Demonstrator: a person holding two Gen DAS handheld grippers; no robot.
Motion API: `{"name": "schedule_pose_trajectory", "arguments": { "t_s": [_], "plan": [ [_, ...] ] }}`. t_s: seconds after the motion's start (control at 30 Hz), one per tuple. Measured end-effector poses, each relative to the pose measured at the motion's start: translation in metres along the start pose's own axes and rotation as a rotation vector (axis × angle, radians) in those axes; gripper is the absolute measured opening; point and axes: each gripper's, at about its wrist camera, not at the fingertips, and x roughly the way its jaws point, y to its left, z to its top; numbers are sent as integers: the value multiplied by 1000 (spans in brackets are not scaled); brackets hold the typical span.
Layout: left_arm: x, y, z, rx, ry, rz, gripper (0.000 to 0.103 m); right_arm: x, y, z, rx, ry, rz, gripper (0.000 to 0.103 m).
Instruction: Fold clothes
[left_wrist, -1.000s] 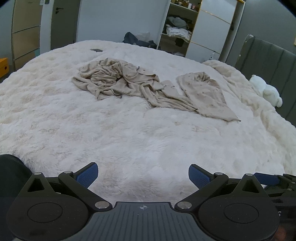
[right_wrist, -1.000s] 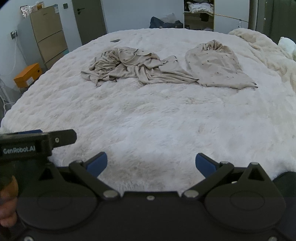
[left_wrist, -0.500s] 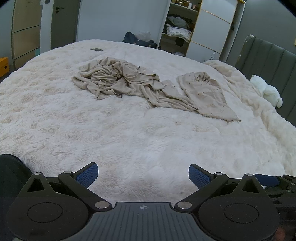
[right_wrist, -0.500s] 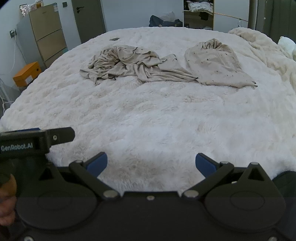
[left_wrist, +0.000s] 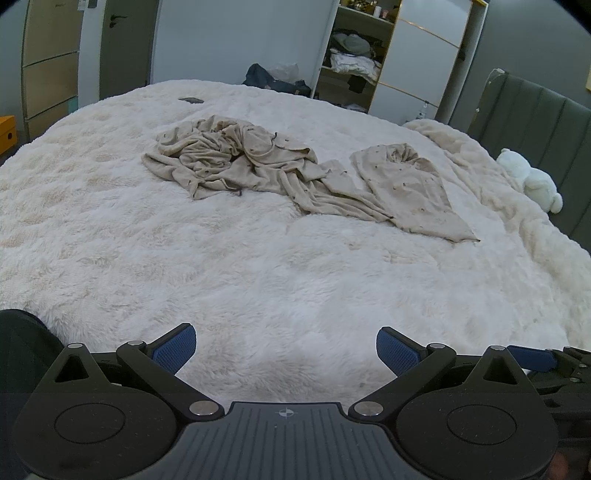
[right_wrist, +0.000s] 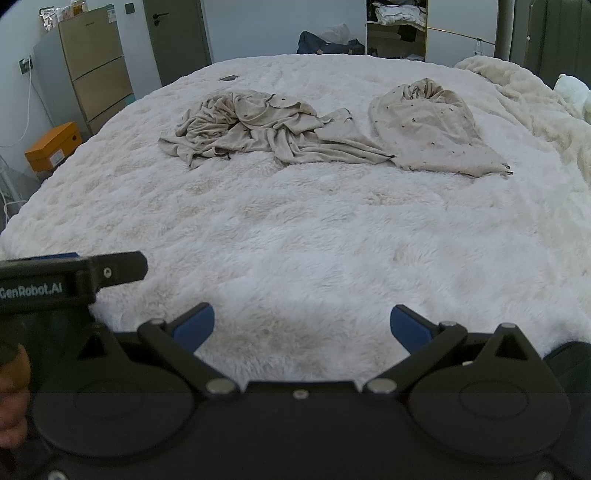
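Note:
Two beige speckled garments lie on a fluffy white bed (left_wrist: 258, 280). A crumpled one (left_wrist: 236, 162) lies far left of centre, also in the right wrist view (right_wrist: 258, 125). A flatter one (left_wrist: 410, 188) lies to its right, also in the right wrist view (right_wrist: 432, 125). My left gripper (left_wrist: 286, 345) is open and empty over the near part of the bed, far from both garments. My right gripper (right_wrist: 301, 325) is open and empty, likewise near the front edge. The left gripper's body (right_wrist: 70, 280) shows at the left of the right wrist view.
A white plush toy (left_wrist: 532, 181) sits at the bed's right by a grey headboard (left_wrist: 535, 122). A small dark object (left_wrist: 190, 100) lies at the far bed edge. Open wardrobe shelves (left_wrist: 354, 55), a door, drawers and an orange box (right_wrist: 53, 146) stand beyond.
Both grippers have drifted slightly forward and up over the bed; the garments sit a little lower in view. Both stay open and nothing was touched.

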Motion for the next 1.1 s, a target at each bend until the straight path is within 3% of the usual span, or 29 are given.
{"name": "schedule_pose_trajectory", "arguments": {
  "t_s": [1.1],
  "plan": [
    [-4,1,0,-3,-2,-6,103,0,2,-1,-15,1,0,103]
  ]
}}
